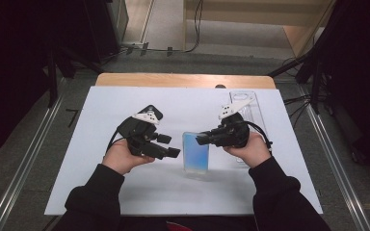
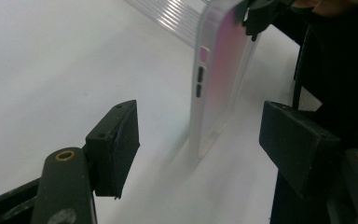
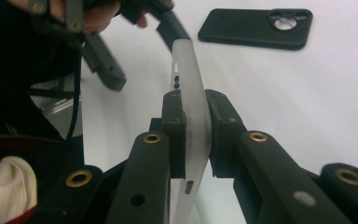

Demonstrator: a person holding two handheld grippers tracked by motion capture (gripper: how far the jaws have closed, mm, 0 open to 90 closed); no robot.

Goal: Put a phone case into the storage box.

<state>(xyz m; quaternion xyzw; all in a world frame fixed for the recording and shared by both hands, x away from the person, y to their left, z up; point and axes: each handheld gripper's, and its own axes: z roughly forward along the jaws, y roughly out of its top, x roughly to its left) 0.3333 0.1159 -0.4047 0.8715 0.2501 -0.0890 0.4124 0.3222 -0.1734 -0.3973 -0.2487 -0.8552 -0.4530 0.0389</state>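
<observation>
A: Where's the clear case?
B: Upright on the white tabletop, its edge pinched between the right gripper's fingers.
A: And the left gripper?
B: Fingers spread, grasping nothing, just beside the case. A black case lies well apart.

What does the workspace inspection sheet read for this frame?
Surface: white sheet on a wooden table.
Job's things: translucent phone case stands on edge.
Clutter: black phone case; clear tray.
Grippers: right gripper shut on the translucent phone case; left gripper open, short of it.
Cables: one trails from each gripper.
Surroundings: grey floor, black stands.
</observation>
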